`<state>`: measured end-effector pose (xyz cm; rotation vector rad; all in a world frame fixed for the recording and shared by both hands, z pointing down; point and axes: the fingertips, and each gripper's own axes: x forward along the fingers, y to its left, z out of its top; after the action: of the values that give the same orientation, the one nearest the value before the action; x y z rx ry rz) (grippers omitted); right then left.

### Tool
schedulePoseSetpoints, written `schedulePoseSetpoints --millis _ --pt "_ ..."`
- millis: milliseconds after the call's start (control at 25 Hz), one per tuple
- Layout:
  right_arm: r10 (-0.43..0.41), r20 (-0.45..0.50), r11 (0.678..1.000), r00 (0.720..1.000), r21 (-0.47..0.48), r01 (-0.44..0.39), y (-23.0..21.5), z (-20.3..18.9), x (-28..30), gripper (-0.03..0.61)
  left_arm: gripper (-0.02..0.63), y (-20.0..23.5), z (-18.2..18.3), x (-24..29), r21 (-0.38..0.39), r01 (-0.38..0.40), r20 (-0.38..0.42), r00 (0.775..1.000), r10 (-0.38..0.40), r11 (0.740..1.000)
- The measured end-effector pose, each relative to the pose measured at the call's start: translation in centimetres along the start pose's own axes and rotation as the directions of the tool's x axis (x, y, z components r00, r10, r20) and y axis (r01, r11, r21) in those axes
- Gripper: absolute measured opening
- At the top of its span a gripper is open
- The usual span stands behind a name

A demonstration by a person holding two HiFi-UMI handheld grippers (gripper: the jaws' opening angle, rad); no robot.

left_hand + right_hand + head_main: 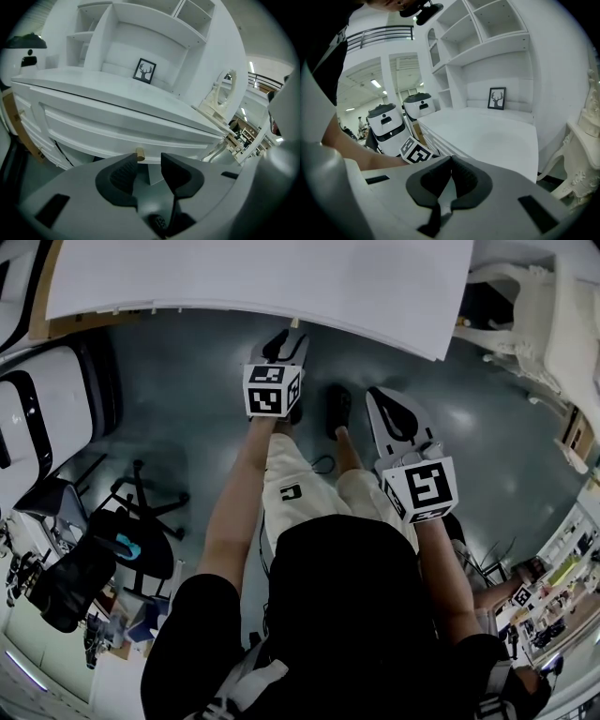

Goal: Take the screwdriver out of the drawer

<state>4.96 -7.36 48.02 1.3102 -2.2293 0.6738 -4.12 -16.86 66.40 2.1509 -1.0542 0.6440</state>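
Drawer (117, 125) under the counter (112, 86) is closed, so nothing is done yet. Left claw (149, 161) stands apart, empty, near the small wooden knob (140, 153); right claw (451, 164) is pressed together, empty. Screwdriver is out of sight, presumably inside.

Black top (347, 615), cream shorts (286, 474), black shoe (337, 409) — left hand-held gripper (149, 158), right hand-held gripper (451, 160) grey, black-padded.

Framed deer picture (144, 71) in the white hutch (140, 42); black office chair (155, 554) on floor (187, 381).
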Motion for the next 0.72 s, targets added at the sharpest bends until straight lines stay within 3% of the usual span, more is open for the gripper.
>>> schedulePoseSetpoints --millis 320,720 --pt "0.012 -0.020 1.000 1.000 -0.012 -0.012 -0.2 -1.1 0.3 0.018 0.160 1.4 -0.2 2.5 -0.016 -0.041 0.008 0.999 0.041 0.999" --pt "0.012 -0.031 1.000 0.999 0.006 -0.012 -0.9 -1.8 0.9 0.018 0.087 1.9 -0.3 4.1 -0.019 -0.078 0.006 0.997 0.078 0.997"
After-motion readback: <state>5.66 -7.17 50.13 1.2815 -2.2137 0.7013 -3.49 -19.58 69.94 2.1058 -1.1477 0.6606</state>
